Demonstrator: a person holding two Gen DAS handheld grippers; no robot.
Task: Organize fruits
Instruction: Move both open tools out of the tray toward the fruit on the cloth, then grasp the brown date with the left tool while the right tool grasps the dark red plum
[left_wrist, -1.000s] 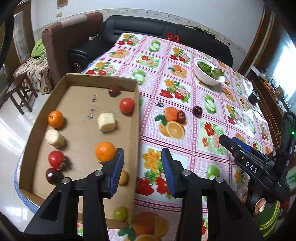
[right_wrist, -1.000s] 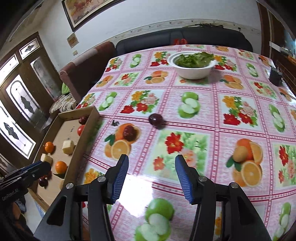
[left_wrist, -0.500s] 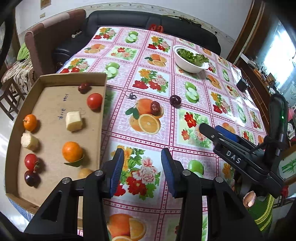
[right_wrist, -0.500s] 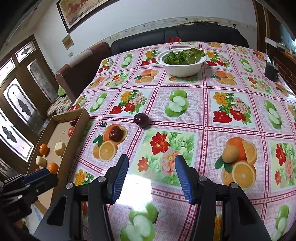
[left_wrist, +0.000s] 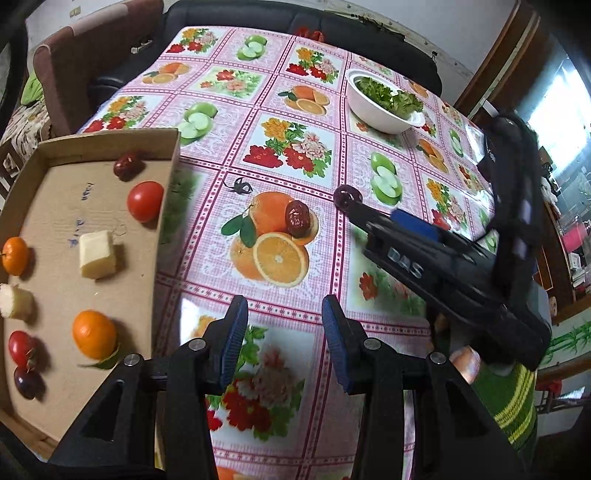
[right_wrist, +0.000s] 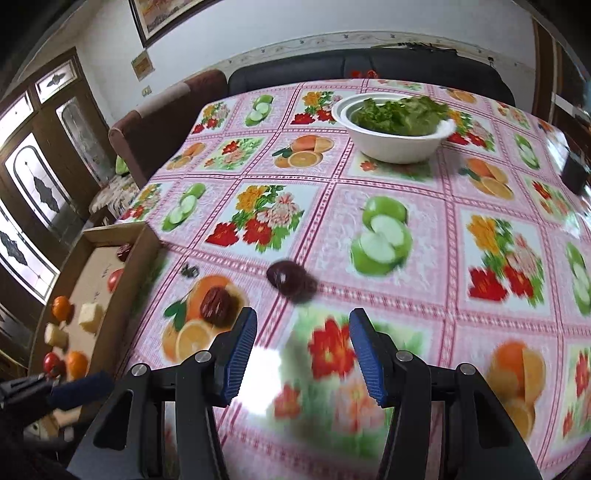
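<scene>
We are holding the left gripper (left_wrist: 284, 338) above the patterned tablecloth (left_wrist: 295, 122), its blue-padded jaws standing apart with nothing between them. At about eleven o'clock from it a wrinkled red date (left_wrist: 297, 218) is lying on a printed orange, and further out at one o'clock a dark plum (left_wrist: 346, 195) is sitting partly hidden behind the tip of the right gripper. We are keeping the right gripper (right_wrist: 300, 354) spread wide as well, empty, with that plum (right_wrist: 286, 276) just ahead at twelve o'clock (blurred in this view) and the date (right_wrist: 216, 305) near its left finger at ten o'clock. The cardboard tray (left_wrist: 164, 206) is resting at nine o'clock, carrying a tomato (left_wrist: 145, 201), two oranges, pale cut chunks and other small fruits. A white bowl (right_wrist: 397, 147) of greens is standing far across the table at one o'clock.
</scene>
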